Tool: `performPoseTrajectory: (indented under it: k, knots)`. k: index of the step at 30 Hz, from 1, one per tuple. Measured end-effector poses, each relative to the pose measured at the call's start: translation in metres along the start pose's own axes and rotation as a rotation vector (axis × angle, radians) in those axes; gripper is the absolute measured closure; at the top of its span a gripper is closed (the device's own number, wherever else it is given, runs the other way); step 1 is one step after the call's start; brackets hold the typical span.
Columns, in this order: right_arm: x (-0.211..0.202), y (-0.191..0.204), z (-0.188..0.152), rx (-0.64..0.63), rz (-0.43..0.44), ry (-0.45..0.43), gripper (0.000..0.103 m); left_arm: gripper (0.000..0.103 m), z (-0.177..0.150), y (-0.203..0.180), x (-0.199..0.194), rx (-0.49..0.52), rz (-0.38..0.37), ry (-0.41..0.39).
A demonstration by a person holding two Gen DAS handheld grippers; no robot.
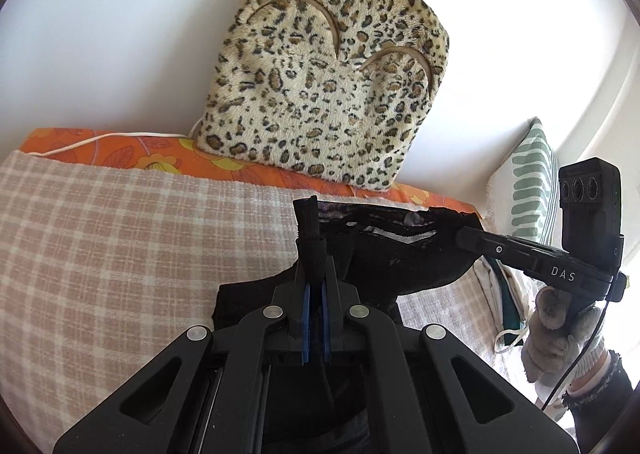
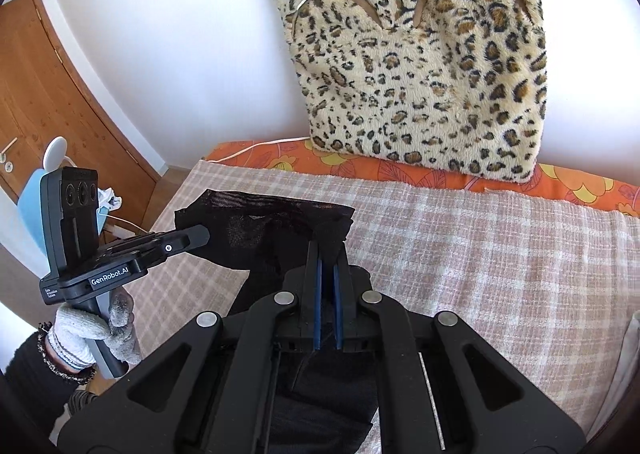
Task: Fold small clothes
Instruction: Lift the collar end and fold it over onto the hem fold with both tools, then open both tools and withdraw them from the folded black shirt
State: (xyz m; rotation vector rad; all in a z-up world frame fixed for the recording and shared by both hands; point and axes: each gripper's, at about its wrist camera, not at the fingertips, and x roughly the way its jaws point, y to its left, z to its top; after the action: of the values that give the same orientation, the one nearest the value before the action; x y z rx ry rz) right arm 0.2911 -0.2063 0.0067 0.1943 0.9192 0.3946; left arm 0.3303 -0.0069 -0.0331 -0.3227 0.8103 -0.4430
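A small black sheer garment (image 1: 384, 250) hangs stretched between my two grippers above a pink checked blanket (image 1: 100, 246). My left gripper (image 1: 314, 254) is shut on one end of the garment's top edge. My right gripper (image 2: 328, 250) is shut on the other end of the garment (image 2: 264, 230). The right gripper shows from the side in the left wrist view (image 1: 464, 232). The left gripper shows from the side in the right wrist view (image 2: 200, 236). The garment's lower part hangs down under both grippers and is partly hidden by them.
A leopard-print cushion (image 1: 320, 86) leans on the white wall behind the checked blanket (image 2: 500, 254), on an orange flowered sheet (image 1: 120, 154). A green striped pillow (image 1: 528, 182) stands at the right. A wooden door (image 2: 52, 106) and a blue object (image 2: 36, 194) are at the left.
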Motion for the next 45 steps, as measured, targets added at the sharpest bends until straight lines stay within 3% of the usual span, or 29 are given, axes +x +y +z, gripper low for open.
performPoseTrajectory:
  k: [10, 18, 24, 31, 38, 41, 45]
  knots:
    - [-0.028, 0.029, -0.063, -0.046, -0.041, 0.020, 0.097, 0.100, -0.060, -0.022, -0.033, 0.066, 0.012, 0.012]
    - [-0.033, 0.032, -0.110, -0.044, -0.053, 0.028, 0.097, 0.100, -0.111, -0.017, -0.034, 0.082, 0.037, 0.053]
    - [-0.036, 0.037, -0.146, -0.063, -0.036, 0.016, 0.097, 0.100, -0.137, -0.014, -0.034, 0.129, 0.050, 0.075]
    - [-0.037, 0.046, -0.183, -0.167, -0.087, 0.023, 0.097, 0.100, -0.156, -0.013, -0.036, 0.164, 0.074, 0.096]
    - [-0.050, 0.049, -0.202, -0.240, -0.146, 0.002, 0.097, 0.100, -0.179, -0.022, -0.049, 0.294, 0.135, 0.109]
    - [-0.055, 0.051, -0.214, -0.283, -0.161, 0.037, 0.097, 0.092, -0.191, -0.024, -0.055, 0.356, 0.158, 0.143]
    - [-0.068, 0.051, -0.232, -0.318, -0.193, 0.068, 0.088, 0.088, -0.204, -0.021, -0.063, 0.379, 0.167, 0.177]
